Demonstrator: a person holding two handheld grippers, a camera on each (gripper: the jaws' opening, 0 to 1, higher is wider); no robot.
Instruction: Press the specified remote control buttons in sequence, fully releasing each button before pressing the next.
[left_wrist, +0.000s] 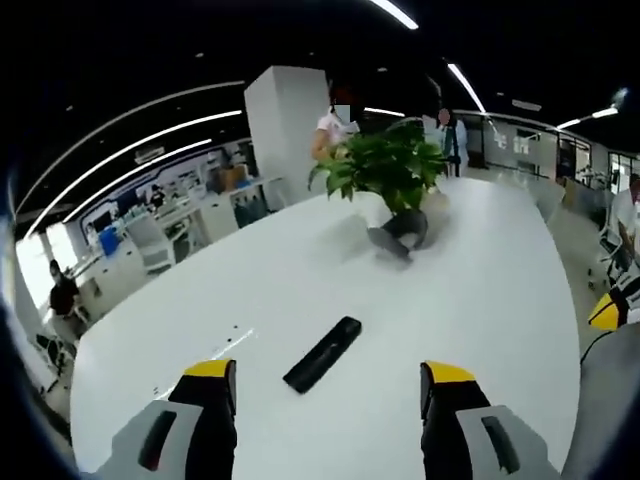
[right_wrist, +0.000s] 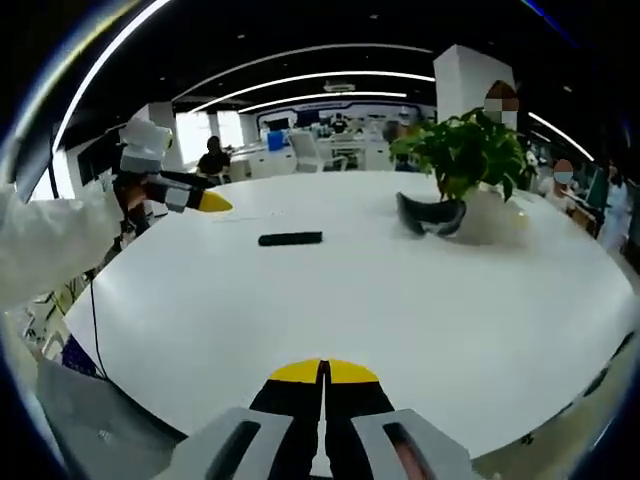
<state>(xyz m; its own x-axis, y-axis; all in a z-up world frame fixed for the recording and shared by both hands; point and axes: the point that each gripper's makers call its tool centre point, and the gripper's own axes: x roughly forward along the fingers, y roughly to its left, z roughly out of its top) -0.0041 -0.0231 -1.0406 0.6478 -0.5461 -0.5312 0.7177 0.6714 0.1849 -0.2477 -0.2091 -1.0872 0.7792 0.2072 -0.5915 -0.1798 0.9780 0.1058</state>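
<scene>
A slim black remote control (left_wrist: 322, 354) lies flat on the white table (left_wrist: 480, 290), a short way ahead of my left gripper (left_wrist: 332, 376), which stands open with nothing between its yellow-tipped jaws. In the right gripper view the same remote control (right_wrist: 290, 239) lies far off at the left middle of the table (right_wrist: 400, 300). My right gripper (right_wrist: 323, 372) is shut and empty, its yellow tips pressed together near the table's near edge. The left gripper (right_wrist: 190, 198), held by a white-sleeved arm, hovers at the left, short of the remote.
A potted green plant (left_wrist: 392, 170) stands at the table's far side beside a dark object (left_wrist: 396, 236); in the right gripper view the plant (right_wrist: 468, 150) is at upper right. People, desks and chairs (left_wrist: 150, 245) fill the office behind.
</scene>
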